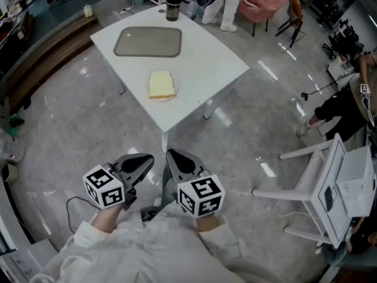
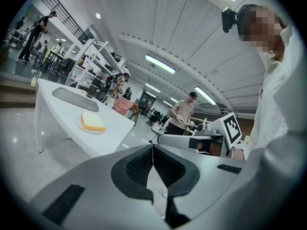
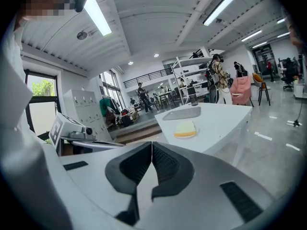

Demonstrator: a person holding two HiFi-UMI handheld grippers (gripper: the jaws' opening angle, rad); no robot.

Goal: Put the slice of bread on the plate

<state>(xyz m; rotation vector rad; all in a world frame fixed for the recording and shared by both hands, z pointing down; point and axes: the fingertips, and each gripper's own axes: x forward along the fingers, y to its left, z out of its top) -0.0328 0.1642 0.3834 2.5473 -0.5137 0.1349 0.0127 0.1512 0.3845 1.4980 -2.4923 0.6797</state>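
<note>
A pale slice of bread (image 1: 161, 85) lies on a small white plate (image 1: 163, 98) near the front of the white table (image 1: 206, 63). It also shows in the left gripper view as the bread (image 2: 92, 122) and in the right gripper view as the bread (image 3: 185, 129). Both grippers are held close to my body, well short of the table and over the floor. The left gripper (image 1: 148, 159) (image 2: 153, 146) is shut with nothing in it. The right gripper (image 1: 171, 155) (image 3: 152, 143) is shut and empty too.
A grey tray (image 1: 147, 42) lies at the table's far side, with a dark bottle (image 1: 172, 3) beyond it. White chairs (image 1: 321, 187) stand at the right. A person in black (image 1: 341, 111) crouches at the right; a pink chair (image 1: 265, 2) is at the back.
</note>
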